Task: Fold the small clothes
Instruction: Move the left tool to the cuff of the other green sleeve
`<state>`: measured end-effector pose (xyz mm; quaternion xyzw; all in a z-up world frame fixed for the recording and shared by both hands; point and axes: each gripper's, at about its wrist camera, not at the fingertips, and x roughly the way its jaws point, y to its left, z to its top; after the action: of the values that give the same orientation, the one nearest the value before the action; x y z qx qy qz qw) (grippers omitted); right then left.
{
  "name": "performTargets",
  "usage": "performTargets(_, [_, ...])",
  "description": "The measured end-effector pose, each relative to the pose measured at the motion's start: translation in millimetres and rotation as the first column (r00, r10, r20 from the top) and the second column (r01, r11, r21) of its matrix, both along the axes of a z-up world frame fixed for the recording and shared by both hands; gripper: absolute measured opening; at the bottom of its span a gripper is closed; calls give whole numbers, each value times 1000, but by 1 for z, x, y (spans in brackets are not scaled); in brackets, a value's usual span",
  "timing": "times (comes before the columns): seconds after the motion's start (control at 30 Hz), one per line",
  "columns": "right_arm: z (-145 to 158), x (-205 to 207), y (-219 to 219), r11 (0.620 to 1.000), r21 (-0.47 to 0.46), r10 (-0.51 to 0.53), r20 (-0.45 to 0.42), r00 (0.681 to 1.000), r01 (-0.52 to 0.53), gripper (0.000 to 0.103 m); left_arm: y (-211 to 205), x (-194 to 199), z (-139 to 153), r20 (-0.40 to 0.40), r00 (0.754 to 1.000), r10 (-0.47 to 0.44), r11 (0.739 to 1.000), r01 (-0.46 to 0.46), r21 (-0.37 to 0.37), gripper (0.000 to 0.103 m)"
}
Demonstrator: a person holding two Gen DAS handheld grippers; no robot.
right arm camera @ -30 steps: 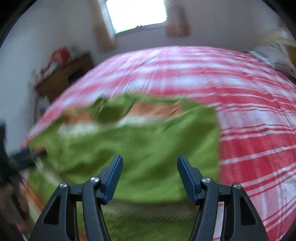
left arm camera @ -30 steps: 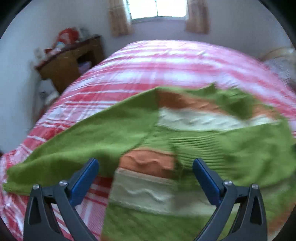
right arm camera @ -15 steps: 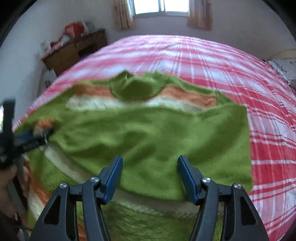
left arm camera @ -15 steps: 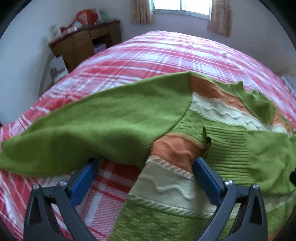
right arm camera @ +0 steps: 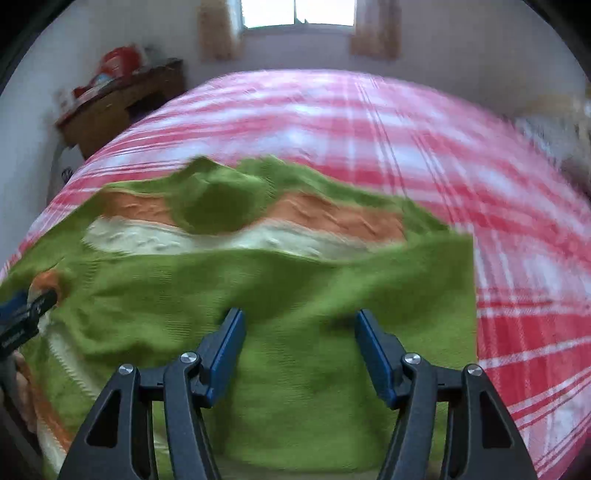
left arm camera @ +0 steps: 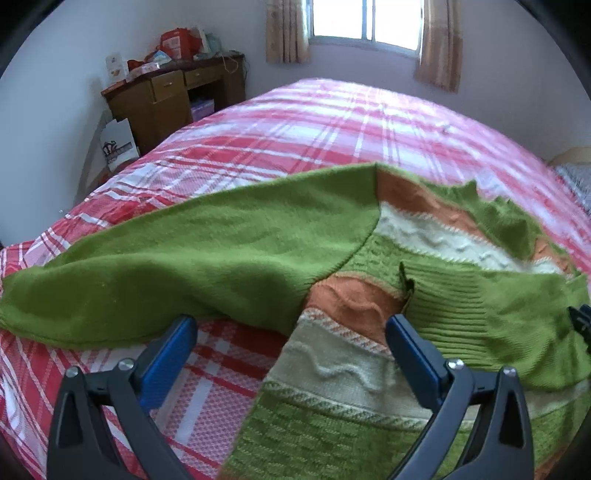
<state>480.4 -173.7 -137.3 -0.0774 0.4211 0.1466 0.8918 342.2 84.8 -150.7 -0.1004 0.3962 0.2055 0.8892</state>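
Note:
A small green knit sweater (left arm camera: pixel 369 350) with orange and cream stripes lies on the pink plaid bed (left arm camera: pixel 332 122). Its left sleeve (left arm camera: pixel 177 266) stretches out to the left. Its right sleeve (right arm camera: pixel 295 295) is folded across the chest, ribbed cuff (left arm camera: pixel 461 306) near the middle. My left gripper (left arm camera: pixel 291 354) is open and empty, above the sweater's lower left side. My right gripper (right arm camera: pixel 299 350) is open and empty, above the folded sleeve. The left gripper's tip (right arm camera: pixel 26 314) shows at the left edge of the right wrist view.
A wooden desk (left arm camera: pixel 173 99) with clutter stands at the far left by the wall. A window (left arm camera: pixel 365 22) with curtains is behind the bed. A white bag (left arm camera: pixel 118 144) leans beside the desk. A pillow (left arm camera: pixel 576 181) lies at the right edge.
Both grippers have pulled back and risen slightly. The right sleeve stays folded across the chest. The view of the sweater has steadied in the left wrist view.

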Motion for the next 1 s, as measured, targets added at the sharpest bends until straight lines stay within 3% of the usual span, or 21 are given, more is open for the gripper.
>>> performTargets(0.1, [3,-13,26,993,65,104,-21,994,-102,64,4,-13,5,65,998,5,999,-3,-33,103])
performTargets(0.2, [-14,-32,69,958,87,281,-100,954,-274,64,10,-20,4,71,997,14,997,-9,-71,103])
performTargets(0.27, [-14,-51,85,944,36,330,-46,943,-329,64,13,-24,3,69,998,4,995,2,-96,103])
performTargets(0.33, [-11,-63,94,922,60,386,-45,921,-384,64,16,-31,2,71,997,-5,994,13,-111,103])
performTargets(0.43, [1,-88,107,899,4,436,84,896,-438,64,15,-41,1,77,997,-26,994,34,-105,103])
performTargets(0.5, [-8,-92,116,875,4,484,37,874,-485,64,15,-45,1,67,997,-34,995,40,-93,103])
performTargets(0.53, [-22,-93,121,871,-14,492,-8,871,-492,66,15,-48,1,62,997,-36,996,41,-83,103])
performTargets(1.0, [-23,-98,117,883,16,468,35,883,-469,68,32,-94,4,-9,999,-42,994,42,98,103])
